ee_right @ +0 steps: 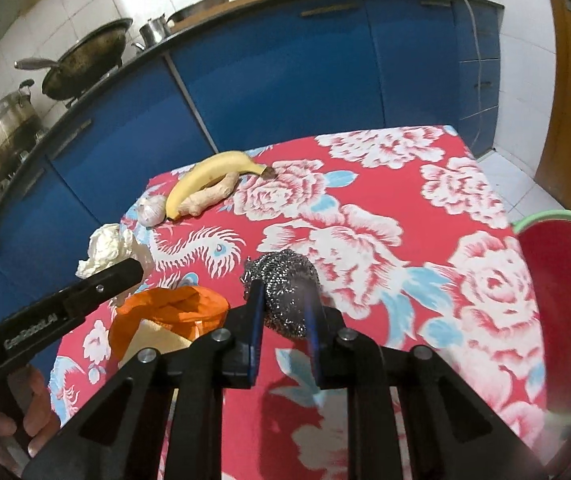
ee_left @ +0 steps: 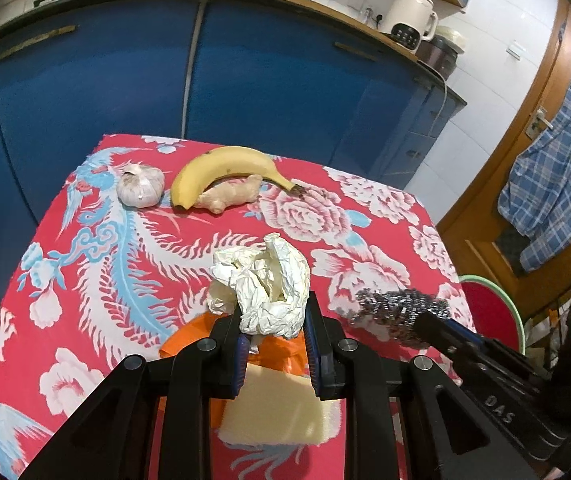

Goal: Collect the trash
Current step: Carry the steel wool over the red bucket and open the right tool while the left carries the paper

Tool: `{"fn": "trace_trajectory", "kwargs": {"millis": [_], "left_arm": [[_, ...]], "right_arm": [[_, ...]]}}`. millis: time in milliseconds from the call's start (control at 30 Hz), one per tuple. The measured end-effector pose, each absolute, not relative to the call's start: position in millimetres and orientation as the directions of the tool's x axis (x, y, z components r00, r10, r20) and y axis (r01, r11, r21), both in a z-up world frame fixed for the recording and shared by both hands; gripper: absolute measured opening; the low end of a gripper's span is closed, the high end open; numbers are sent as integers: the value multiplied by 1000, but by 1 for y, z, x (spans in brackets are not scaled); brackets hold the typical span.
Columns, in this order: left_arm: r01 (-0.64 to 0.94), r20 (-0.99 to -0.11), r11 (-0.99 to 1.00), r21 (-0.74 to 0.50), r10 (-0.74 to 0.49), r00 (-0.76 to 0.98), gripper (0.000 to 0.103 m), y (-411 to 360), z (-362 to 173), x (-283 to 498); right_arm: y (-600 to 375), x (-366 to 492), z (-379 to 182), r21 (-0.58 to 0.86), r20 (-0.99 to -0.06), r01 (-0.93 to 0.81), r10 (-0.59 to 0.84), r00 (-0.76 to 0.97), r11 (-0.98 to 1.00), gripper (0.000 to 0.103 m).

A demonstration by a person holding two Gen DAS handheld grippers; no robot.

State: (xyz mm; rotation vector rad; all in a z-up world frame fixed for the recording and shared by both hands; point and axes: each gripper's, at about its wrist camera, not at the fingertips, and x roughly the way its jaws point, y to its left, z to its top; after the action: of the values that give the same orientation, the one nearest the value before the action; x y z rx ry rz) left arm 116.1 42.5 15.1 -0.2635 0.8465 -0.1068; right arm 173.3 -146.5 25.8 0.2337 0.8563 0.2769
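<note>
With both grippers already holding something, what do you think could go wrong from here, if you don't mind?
1. The crumpled paper is pinched only at its lower part by the left gripper, so it may slip out on the way.
2. The steel scrubber in the right gripper sits near the fingertips and could drop before reaching the red bin.
3. The orange bag lies just below both grippers and might snag.

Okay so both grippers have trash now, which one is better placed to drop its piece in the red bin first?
Right, probably. The right gripper holds the steel scourer near the red bin on its side. The left gripper, with the crumpled paper, is farther across the table.
</note>
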Motion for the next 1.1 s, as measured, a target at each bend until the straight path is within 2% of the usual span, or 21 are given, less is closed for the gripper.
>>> {"fn": "trace_trajectory", "kwargs": {"millis": [500, 1100], "left_arm": [[101, -722, 962, -255, -259, 641, 24, -10, 28, 106], [266, -730, 926, -269, -376, 571, 24, -90, 23, 102]], "right_arm": [[-217, 129, 47, 325, -664, -36, 255, 702, 945, 22], [-303, 88, 49, 335, -664, 146, 123, 737, 931, 22]]}}
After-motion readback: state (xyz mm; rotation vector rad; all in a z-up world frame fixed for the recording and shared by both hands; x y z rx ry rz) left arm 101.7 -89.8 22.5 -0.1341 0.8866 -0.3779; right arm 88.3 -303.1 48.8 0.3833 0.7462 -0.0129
